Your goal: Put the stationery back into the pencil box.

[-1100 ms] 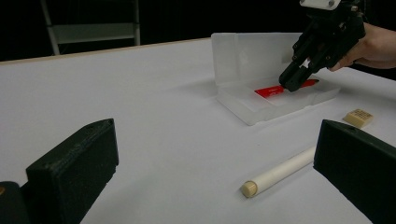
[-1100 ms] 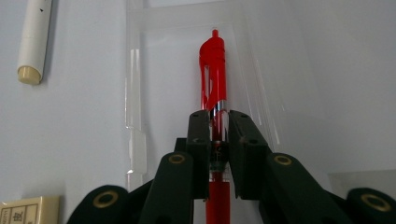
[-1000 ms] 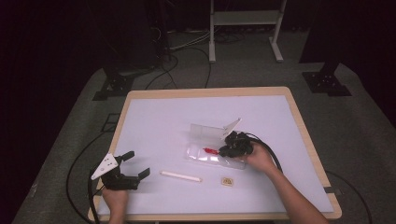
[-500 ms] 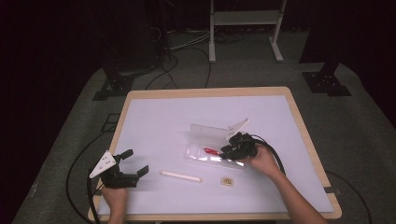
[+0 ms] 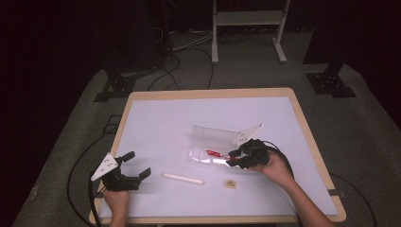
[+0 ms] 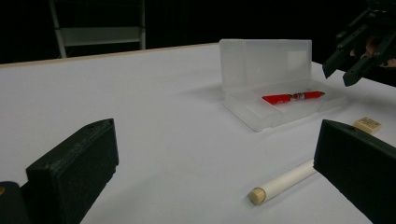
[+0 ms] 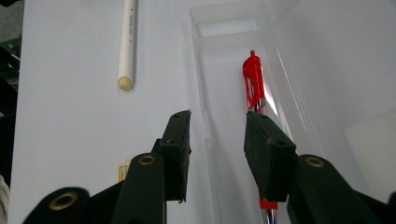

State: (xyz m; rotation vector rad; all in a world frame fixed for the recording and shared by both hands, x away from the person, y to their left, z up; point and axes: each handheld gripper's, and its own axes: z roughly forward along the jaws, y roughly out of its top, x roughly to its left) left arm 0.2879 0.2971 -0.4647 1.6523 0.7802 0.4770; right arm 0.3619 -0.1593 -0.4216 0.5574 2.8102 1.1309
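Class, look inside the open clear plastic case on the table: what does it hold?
The clear case, its lid upright, holds one red pen lying in its tray. In the right gripper view, the right gripper covers the pen's lower end, with jaws apart.

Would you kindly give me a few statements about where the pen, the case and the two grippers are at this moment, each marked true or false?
1. The red pen lies inside the open clear case. True.
2. The right hand-held gripper is shut on the pen. False: its jaws are open above the case, with the pen lying free below.
3. The white marker lies on the table, outside the case. True.
4. The case lid is shut. False: it stands up, open.
5. The left hand-held gripper holds the small tan eraser. False: it is open, holds nothing and is far from the eraser.
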